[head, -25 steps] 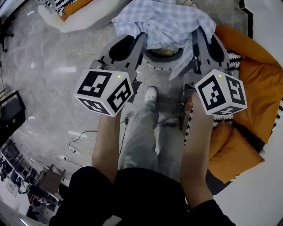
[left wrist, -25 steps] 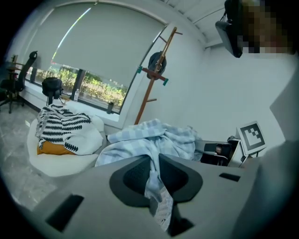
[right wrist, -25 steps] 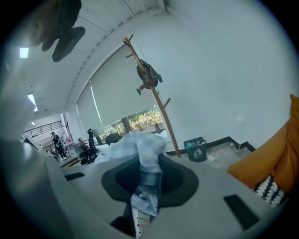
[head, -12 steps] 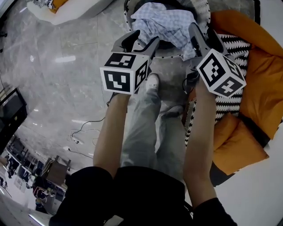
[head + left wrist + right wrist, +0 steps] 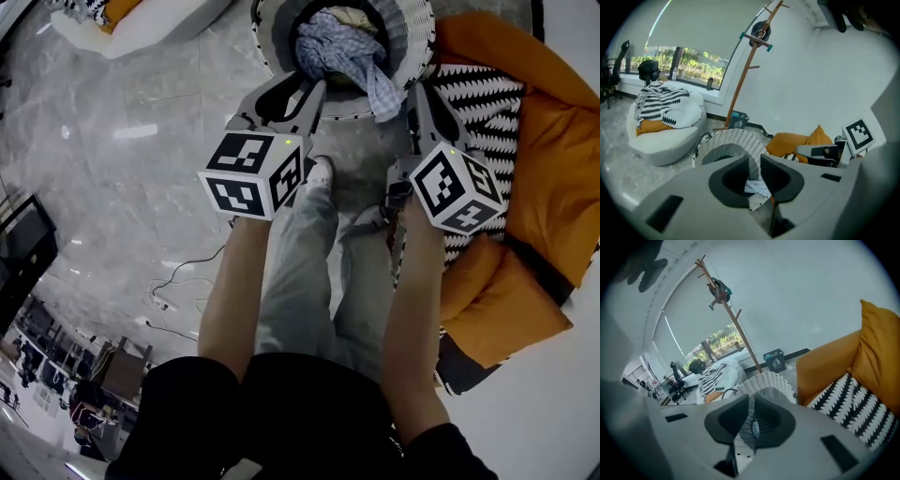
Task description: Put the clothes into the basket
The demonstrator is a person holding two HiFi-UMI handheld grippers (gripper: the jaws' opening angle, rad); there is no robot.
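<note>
The blue-and-white checked cloth (image 5: 339,52) lies bunched inside the white wicker basket (image 5: 265,33), with one corner hanging over the near rim. My left gripper (image 5: 292,94) hovers just short of the basket's near rim. Its jaws have just been closing, a narrow gap remains and nothing is between them. My right gripper (image 5: 429,99) is beside the basket's right edge. Its jaws have just been closing too and now stand together, empty. In the left gripper view the basket (image 5: 726,143) and a bit of cloth (image 5: 757,188) show beyond the left gripper (image 5: 753,159). The right gripper (image 5: 751,400) faces the basket (image 5: 768,383).
An orange beanbag (image 5: 534,197) with a black-and-white zigzag cushion (image 5: 478,103) lies right of the basket. A white beanbag (image 5: 141,28) is at the far left. The person's legs and shoe (image 5: 321,173) stand before the basket. Cables (image 5: 169,291) trail on the marble floor. A coat stand (image 5: 745,70) rises behind.
The checked cloth, held spread between both grippers above the basket a second ago, has dropped into it. Both grippers have let go and sunk lower, their jaws empty.
</note>
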